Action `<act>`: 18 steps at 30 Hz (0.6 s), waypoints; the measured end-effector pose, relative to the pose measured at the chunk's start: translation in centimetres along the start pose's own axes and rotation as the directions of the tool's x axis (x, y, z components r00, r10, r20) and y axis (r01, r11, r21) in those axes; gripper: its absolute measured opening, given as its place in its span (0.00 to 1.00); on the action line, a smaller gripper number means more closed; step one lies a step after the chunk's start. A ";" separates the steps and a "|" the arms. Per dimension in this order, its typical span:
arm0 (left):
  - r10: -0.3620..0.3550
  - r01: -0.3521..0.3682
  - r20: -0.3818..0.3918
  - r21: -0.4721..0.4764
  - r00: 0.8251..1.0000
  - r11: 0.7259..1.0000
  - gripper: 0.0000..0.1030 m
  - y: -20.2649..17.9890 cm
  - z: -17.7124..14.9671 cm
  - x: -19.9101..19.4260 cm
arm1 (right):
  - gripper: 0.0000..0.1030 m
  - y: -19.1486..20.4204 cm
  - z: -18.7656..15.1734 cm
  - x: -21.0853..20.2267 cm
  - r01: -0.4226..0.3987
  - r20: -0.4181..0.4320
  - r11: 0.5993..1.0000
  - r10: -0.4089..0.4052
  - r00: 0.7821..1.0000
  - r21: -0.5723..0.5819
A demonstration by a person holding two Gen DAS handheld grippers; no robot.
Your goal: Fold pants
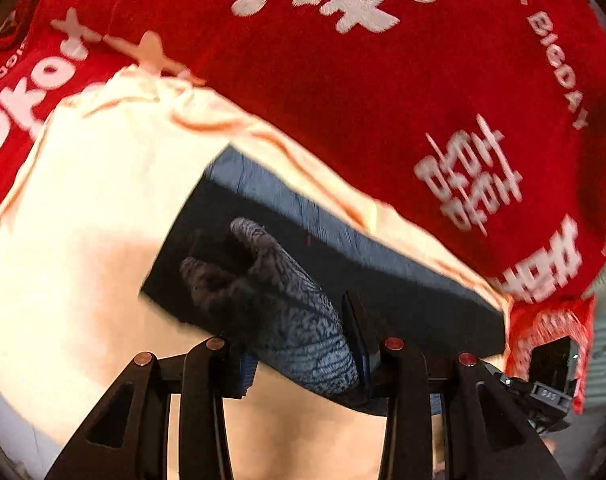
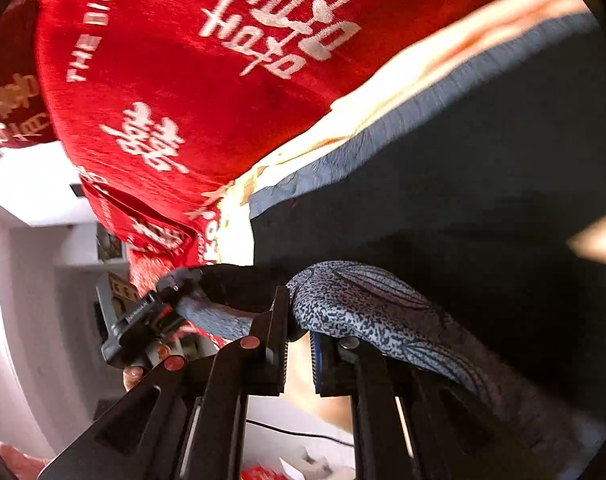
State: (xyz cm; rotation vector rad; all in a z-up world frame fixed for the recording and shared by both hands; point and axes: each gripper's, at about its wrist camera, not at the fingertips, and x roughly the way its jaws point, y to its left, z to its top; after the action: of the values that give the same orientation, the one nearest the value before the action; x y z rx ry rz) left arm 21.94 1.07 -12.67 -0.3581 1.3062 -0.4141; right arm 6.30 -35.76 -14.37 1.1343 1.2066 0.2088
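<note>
The dark navy pants with a blue patterned lining [image 1: 299, 312] hang lifted over a cream sheet [image 1: 83, 200] and red printed cloth [image 1: 343, 100]. Left gripper [image 1: 303, 364] pinches their hem; right gripper [image 2: 299, 354] stands parted, fabric draped across, grip unclear through blur.

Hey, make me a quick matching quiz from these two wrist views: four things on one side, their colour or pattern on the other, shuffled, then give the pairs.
Things:
1. blanket
2. pants
3. sheet
4. fabric held by the left tongs

Looks:
A. dark with a grey band along one edge
B. cream, brightly lit
C. red with white lettering
D. blue-grey speckled print

Pairs: 1-C, 2-A, 3-B, 4-D
</note>
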 end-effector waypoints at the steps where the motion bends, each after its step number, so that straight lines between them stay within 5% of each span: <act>1: 0.014 -0.014 0.009 -0.002 1.000 1.000 0.39 -0.1 0.7 0.8 | 0.11 -0.3 1.6 0.6 0.013 -0.022 1.000 -0.013 1.000 -0.008; 8: 0.191 -0.192 0.027 0.016 0.981 0.981 0.41 0.2 4.6 8.6 | 0.12 -4.0 11.1 7.5 0.120 -0.148 0.992 -0.122 0.981 -0.024; 14: 0.253 -0.253 0.010 -0.024 0.967 0.967 0.45 0.6 5.4 9.7 | 0.15 -4.5 12.7 9.8 0.196 -0.186 0.977 -0.208 0.960 -0.083; 17: 0.310 -0.311 0.066 0.016 0.949 0.950 0.69 -0.4 4.8 7.0 | 0.23 -2.3 11.6 8.2 0.193 -0.164 0.969 -0.218 0.962 -0.158; 18: 0.322 -0.325 0.087 0.026 0.943 0.945 0.71 -0.7 4.6 6.0 | 0.34 -1.5 11.4 7.7 0.188 -0.157 0.966 -0.217 0.964 -0.178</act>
State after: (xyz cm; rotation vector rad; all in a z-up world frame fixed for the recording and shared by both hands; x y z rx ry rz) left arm 27.57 -2.39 -16.37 -0.1200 1.2481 -0.1454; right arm 18.11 -37.88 -21.26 0.8575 1.4268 0.2491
